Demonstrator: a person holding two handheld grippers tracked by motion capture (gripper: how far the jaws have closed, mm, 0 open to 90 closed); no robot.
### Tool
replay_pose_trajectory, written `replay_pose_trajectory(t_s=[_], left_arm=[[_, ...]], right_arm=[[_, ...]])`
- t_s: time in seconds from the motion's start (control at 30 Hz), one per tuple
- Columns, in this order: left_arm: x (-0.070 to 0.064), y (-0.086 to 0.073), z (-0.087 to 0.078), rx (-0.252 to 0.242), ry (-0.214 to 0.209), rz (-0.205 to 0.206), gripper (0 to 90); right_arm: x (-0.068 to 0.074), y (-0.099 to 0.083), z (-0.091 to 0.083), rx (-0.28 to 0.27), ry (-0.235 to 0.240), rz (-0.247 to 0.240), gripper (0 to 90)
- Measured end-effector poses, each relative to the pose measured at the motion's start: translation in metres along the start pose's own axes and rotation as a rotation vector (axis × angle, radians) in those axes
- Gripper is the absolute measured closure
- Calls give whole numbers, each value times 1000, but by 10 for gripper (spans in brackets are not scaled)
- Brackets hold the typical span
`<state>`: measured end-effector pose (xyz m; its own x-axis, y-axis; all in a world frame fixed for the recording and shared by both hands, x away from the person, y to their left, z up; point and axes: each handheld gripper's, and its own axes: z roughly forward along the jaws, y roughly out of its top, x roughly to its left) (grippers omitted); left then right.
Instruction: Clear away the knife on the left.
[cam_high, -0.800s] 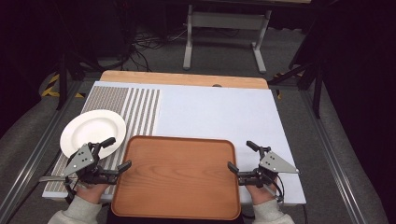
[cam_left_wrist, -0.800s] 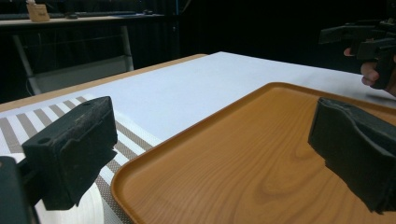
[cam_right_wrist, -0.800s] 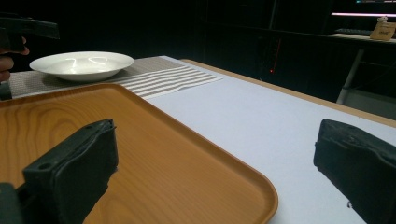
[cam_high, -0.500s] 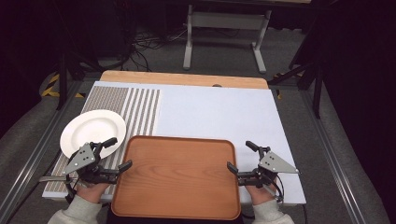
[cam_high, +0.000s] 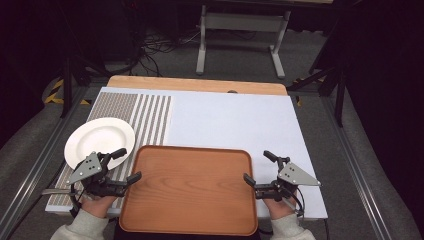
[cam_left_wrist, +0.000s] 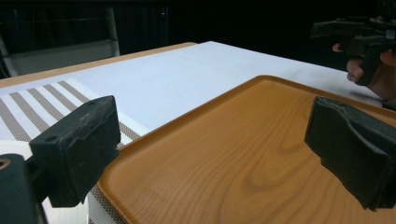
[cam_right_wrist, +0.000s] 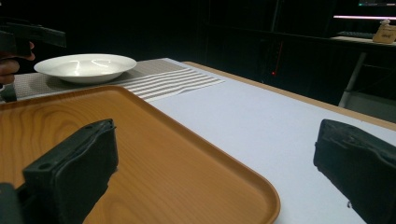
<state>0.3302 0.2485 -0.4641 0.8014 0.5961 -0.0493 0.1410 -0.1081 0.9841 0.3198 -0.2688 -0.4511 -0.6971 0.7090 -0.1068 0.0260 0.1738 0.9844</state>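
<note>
- Two things lie on the table: a white plate (cam_high: 100, 142) on the striped placemat (cam_high: 150, 117) at the far left, and a wooden tray (cam_high: 190, 187) at the near edge, between the grippers.
- Nothing stands between either gripper and the tray; the tray itself is bare.
- One white sheet (cam_high: 235, 125) covers most of the table, with a strip of light wood (cam_high: 195, 84) left bare along the far edge.
- Beyond the table the room is dark, with grey carpet, cables and a metal stand (cam_high: 240, 35) on the floor.
- Left gripper (cam_high: 122, 165) sits at the tray's left edge, jaws wide apart; in the left gripper view the tray's corner (cam_left_wrist: 196, 154) lies between them, one jaw over the placemat, the other over the tray's wood.
- Right gripper (cam_high: 260, 167) sits at the tray's right edge, jaws likewise apart; in the right gripper view the tray's rim (cam_right_wrist: 219, 163) passes between them, one jaw over the tray, the other over the white sheet.
- Neither gripper clamps the tray.
</note>
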Motion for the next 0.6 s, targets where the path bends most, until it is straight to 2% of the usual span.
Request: replay_pose_trajectory(t_s=[0.13, 0.2, 0.23, 0.27, 0.33, 0.4, 0.5, 0.53, 0.57, 0.6], left_arm=[[2, 6, -3, 34, -33, -8, 42], [3, 11, -5, 65, -52, 13, 46], [3, 11, -5, 65, -52, 13, 51], [2, 13, -5, 80, -66, 17, 57], [5, 23, -8, 120, -97, 49, 69], [6, 26, -9, 132, -111, 53, 79], [11, 35, -11, 184, -150, 75, 97], [11, 35, -11, 184, -150, 75, 98], [13, 37, -12, 215, -155, 85, 102], [13, 38, -12, 225, -159, 90, 113]], right_arm=[[0, 0, 0, 4, 0, -3, 5], [0, 0, 1, 5, 1, -1, 6], [0, 0, 1, 5, 2, 2, 6], [0, 0, 1, 6, 3, 2, 6], [0, 0, 1, 8, 2, 2, 7], [0, 0, 1, 9, 3, 4, 8], [-1, -1, 2, 15, 11, 9, 8], [-1, -1, 2, 15, 11, 9, 8], [-1, -1, 3, 18, 13, 9, 8], [-1, -1, 3, 21, 15, 8, 8]])
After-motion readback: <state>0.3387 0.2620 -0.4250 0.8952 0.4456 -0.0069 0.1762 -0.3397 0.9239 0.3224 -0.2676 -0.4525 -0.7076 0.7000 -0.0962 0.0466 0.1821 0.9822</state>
